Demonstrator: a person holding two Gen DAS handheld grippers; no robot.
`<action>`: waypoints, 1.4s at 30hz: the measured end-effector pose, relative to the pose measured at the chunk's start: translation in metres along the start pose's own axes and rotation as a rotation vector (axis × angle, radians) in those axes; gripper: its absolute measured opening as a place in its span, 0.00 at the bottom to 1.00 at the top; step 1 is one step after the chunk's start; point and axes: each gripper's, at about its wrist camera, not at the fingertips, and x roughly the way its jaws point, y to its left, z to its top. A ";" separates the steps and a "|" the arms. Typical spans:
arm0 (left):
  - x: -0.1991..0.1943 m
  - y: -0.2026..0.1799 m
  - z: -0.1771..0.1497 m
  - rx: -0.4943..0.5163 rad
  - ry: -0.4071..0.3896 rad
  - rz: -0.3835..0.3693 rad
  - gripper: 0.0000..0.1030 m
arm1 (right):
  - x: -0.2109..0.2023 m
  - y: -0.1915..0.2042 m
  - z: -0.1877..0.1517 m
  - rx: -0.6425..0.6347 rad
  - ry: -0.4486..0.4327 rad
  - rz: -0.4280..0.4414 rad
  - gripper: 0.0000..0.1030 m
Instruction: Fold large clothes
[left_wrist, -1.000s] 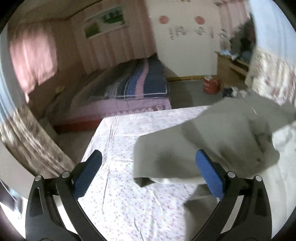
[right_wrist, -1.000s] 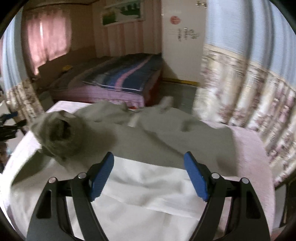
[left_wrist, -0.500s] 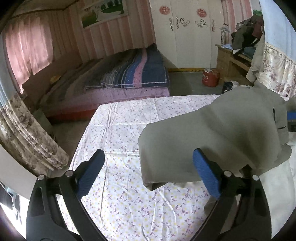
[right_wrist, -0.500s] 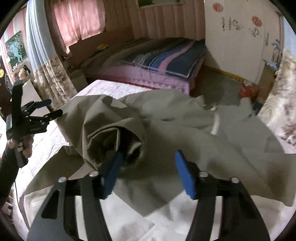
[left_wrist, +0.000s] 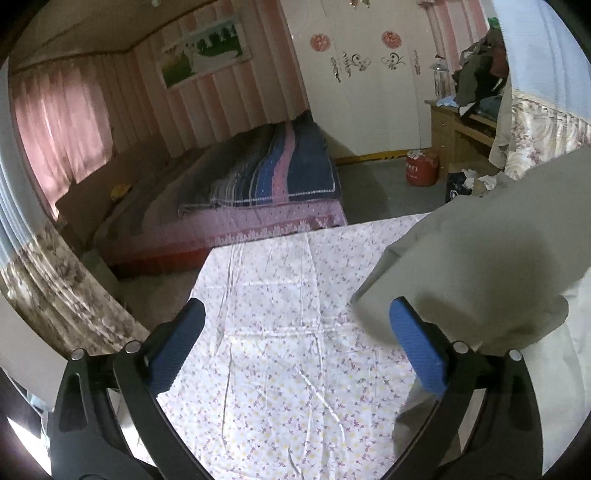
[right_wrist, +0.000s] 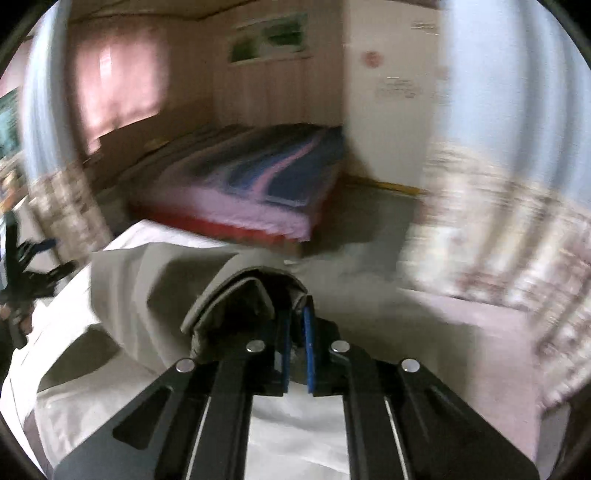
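A large grey-green garment (left_wrist: 480, 254) lies across the right side of the flowered sheet (left_wrist: 280, 332) in the left wrist view. My left gripper (left_wrist: 295, 347) hovers open over the sheet, its right pad near the garment's lower edge, nothing between its fingers. In the right wrist view my right gripper (right_wrist: 297, 332) is shut on a bunched fold of the same garment (right_wrist: 155, 280), which drapes away to the left; the blue pads sit close together with cloth pinched at their tips. This view is motion-blurred.
A second bed with a striped blanket (left_wrist: 266, 181) stands beyond the sheet. A red canister (left_wrist: 421, 170) and litter sit on the floor by a wooden desk (left_wrist: 458, 125) piled with clothes. Flowered curtains hang at both sides. The left gripper and a hand (right_wrist: 18, 295) show at the right view's left edge.
My right gripper went from wide open to shut on the garment's bunched fold and swung sideways. The garment's edge pulled rightward across the sheet in the left view; the left gripper stayed open.
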 end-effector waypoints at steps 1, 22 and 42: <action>-0.001 -0.001 0.000 0.005 0.000 -0.002 0.97 | -0.004 -0.030 -0.007 0.051 0.026 -0.059 0.06; 0.019 -0.131 0.001 0.204 0.046 -0.240 0.97 | 0.005 -0.054 -0.082 0.010 0.115 0.000 0.59; 0.035 -0.120 -0.015 0.287 0.137 -0.268 0.00 | -0.022 -0.151 -0.069 0.807 0.006 0.561 0.06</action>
